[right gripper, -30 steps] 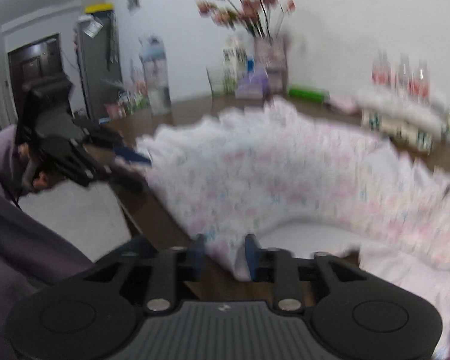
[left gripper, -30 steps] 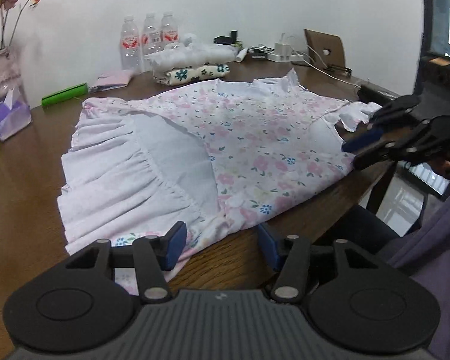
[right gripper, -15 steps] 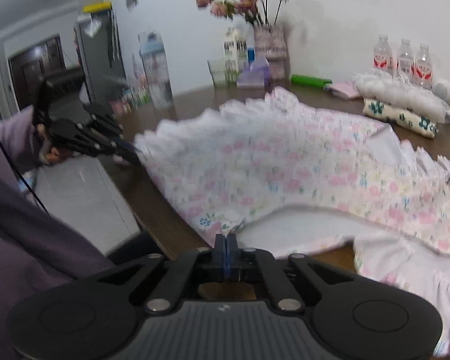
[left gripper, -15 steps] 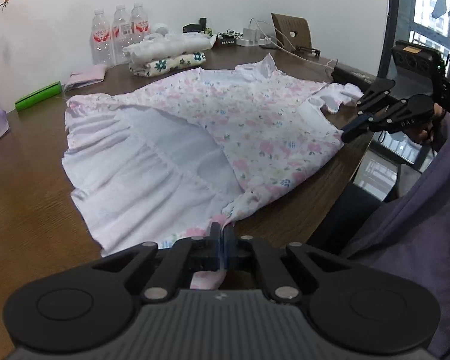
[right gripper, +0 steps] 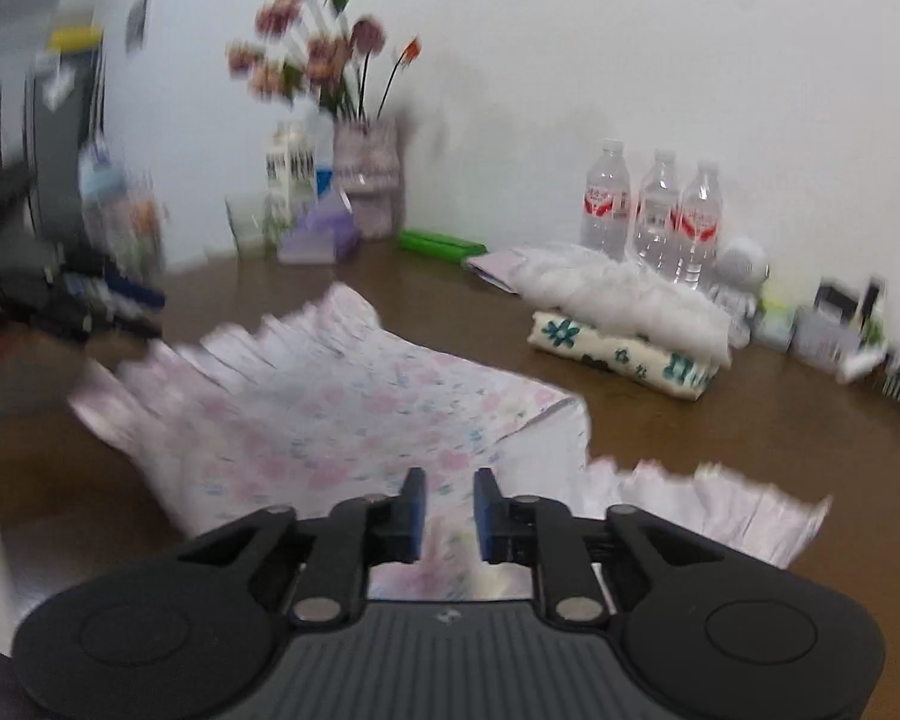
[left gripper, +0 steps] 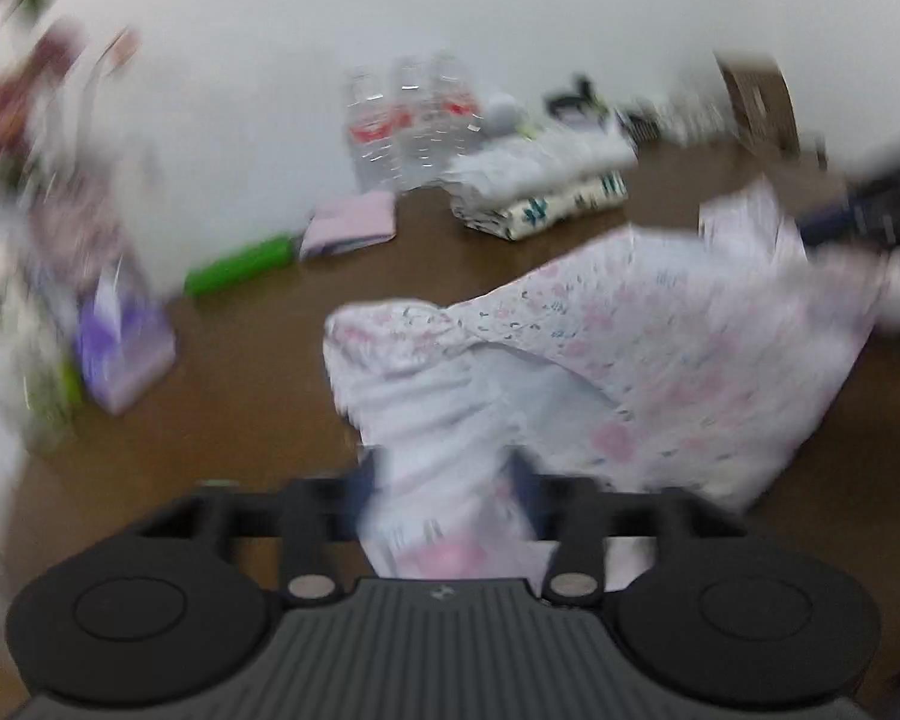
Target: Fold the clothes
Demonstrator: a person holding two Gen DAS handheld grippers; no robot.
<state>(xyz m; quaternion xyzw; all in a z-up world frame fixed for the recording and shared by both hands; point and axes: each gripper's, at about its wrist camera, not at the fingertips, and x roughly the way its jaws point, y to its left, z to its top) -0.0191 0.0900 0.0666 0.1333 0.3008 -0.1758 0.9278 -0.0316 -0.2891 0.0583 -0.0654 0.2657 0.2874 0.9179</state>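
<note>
A pink floral dress (left gripper: 660, 348) (right gripper: 342, 414) lies on the brown table (left gripper: 258, 396), its near half folded back over itself. In the left wrist view, which is blurred, my left gripper (left gripper: 444, 480) is open, and a bunch of the white skirt hem sits loosely between its spread fingers. My right gripper (right gripper: 449, 510) is open by a narrow gap just above the floral bodice, holding nothing. Each gripper also shows in the other's view: the left gripper (right gripper: 114, 300) at the dress's far left edge, the right gripper (left gripper: 864, 210) as a dark blur at the sleeve end.
Folded clothes (right gripper: 624, 324) are stacked at the back, with three water bottles (right gripper: 654, 210) behind them. A green bar (right gripper: 441, 243), a pink folded cloth (left gripper: 354, 222), a purple tissue box (left gripper: 123, 354) and a flower vase (right gripper: 369, 180) stand along the wall.
Both grippers were shut on the dress's near edge; they have carried it up and over toward the wall, and both have opened. The dress now lies doubled over.
</note>
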